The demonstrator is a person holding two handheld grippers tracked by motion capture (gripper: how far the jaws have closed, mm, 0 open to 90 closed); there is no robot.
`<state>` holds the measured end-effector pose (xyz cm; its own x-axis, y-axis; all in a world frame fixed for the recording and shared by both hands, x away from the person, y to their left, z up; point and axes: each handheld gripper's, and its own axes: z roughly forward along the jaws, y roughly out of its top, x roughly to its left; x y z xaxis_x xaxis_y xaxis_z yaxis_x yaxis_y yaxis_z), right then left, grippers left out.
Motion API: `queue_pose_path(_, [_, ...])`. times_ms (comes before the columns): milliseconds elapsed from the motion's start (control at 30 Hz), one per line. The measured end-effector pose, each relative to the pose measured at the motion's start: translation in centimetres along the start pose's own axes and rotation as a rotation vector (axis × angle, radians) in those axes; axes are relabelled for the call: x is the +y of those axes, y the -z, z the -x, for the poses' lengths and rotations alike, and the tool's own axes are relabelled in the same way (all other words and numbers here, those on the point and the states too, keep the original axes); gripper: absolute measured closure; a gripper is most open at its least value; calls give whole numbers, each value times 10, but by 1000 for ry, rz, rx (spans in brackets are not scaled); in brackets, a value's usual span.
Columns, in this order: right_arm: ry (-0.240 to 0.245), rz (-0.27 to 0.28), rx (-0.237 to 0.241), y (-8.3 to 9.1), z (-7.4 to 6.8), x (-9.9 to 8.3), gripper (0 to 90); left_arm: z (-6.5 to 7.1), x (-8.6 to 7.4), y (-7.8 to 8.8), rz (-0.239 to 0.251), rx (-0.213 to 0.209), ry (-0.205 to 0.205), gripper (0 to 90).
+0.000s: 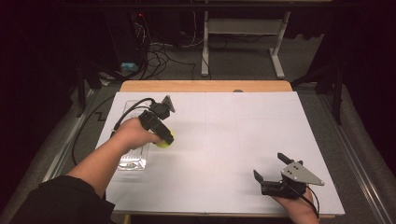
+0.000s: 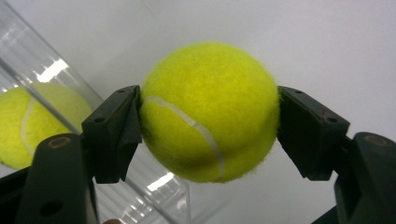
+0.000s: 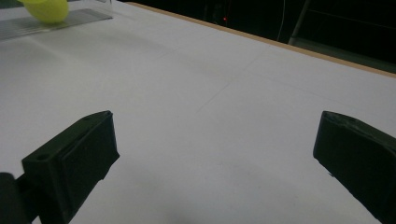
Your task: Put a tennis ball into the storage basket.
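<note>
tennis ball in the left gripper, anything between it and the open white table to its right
Nothing visible. The left gripper is shut on the tennis ball, beside the clear tube. The white table to its right lies bare up to the right gripper, which rests open near the table's near right edge.

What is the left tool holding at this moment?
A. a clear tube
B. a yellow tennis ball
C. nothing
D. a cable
B: in the left gripper view, the left tool has both black pads pressed against the yellow tennis ball.
</note>
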<state>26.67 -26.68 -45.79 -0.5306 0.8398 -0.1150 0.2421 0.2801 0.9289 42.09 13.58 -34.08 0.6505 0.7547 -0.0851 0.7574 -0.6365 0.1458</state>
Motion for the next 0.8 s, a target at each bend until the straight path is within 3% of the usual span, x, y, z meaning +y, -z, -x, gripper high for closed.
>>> queue_pose_path(433, [0, 0, -1, 0, 0, 0, 0, -17, -23, 39, 12, 30, 40, 271])
queue_pose_path(800, [-3, -2, -3, 1, -1, 0, 0, -31, -47, 47, 4, 51, 72, 271])
